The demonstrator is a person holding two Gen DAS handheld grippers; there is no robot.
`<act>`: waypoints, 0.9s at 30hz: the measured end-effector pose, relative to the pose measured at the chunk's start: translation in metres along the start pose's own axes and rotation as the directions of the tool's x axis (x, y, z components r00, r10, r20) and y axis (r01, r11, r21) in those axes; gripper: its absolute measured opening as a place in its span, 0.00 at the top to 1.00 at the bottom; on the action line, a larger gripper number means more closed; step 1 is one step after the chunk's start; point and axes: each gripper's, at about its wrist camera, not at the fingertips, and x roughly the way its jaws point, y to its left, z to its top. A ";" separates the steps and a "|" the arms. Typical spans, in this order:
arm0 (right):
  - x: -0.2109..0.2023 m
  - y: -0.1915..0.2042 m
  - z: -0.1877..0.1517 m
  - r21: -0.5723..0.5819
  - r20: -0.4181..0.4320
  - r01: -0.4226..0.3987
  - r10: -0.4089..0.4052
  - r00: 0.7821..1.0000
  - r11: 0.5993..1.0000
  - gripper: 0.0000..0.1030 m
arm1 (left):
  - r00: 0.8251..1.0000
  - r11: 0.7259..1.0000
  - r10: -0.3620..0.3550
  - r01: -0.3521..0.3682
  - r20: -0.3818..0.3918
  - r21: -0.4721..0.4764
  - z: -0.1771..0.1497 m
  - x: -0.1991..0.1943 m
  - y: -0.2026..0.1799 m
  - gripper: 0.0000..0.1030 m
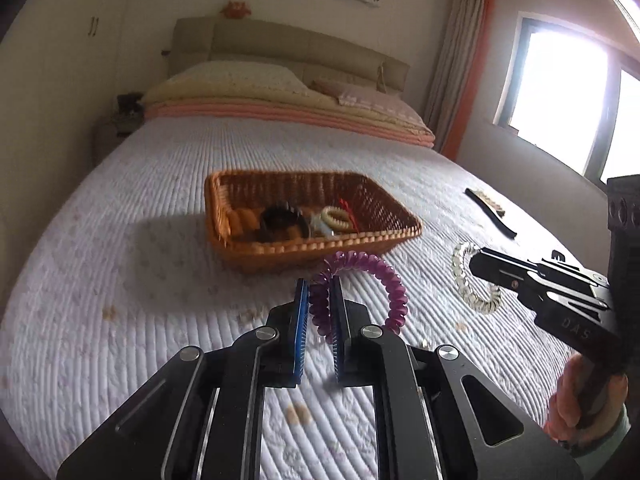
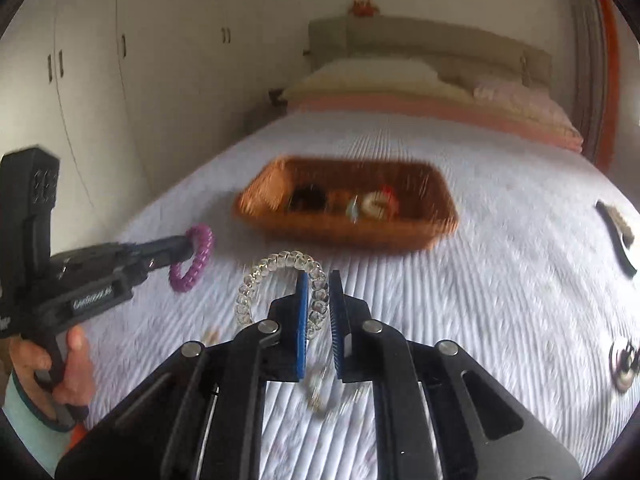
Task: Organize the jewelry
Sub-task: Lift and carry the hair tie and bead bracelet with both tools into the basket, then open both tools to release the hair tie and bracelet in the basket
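Note:
My left gripper (image 1: pixel 320 292) is shut on a purple coil hair tie (image 1: pixel 394 284) and holds it above the bed, just short of the wicker basket (image 1: pixel 308 248); it also shows in the right wrist view (image 2: pixel 188 246). My right gripper (image 2: pixel 319 284) is shut on a clear coil hair tie (image 2: pixel 256 280), also lifted, in front of the basket (image 2: pixel 344 232). The clear tie shows in the left wrist view (image 1: pixel 460 276) to the right of the basket. The basket holds several hair ties and clips.
The white quilted bedspread (image 1: pixel 140 260) lies under everything. A black hair comb or clip (image 1: pixel 490 212) lies to the right of the basket, also in the right wrist view (image 2: pixel 616 240). A small round item (image 2: pixel 624 364) lies at the right edge. Pillows sit at the far end.

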 end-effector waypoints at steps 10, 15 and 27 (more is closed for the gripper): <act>0.107 -0.076 0.099 0.106 -0.039 0.100 -0.096 0.995 0.989 0.92 | 0.997 0.997 0.074 -0.074 -0.008 0.033 0.094 0.114 0.007 0.91; 0.172 -0.099 0.102 0.126 -0.145 0.134 -0.115 0.983 0.983 0.92 | 0.979 0.984 0.176 -0.173 -0.101 0.034 0.110 0.182 0.024 0.91; 0.219 -0.101 0.084 0.113 -0.234 0.145 -0.115 0.965 0.983 0.91 | 0.965 0.983 0.183 -0.183 -0.185 0.017 0.102 0.205 0.038 0.77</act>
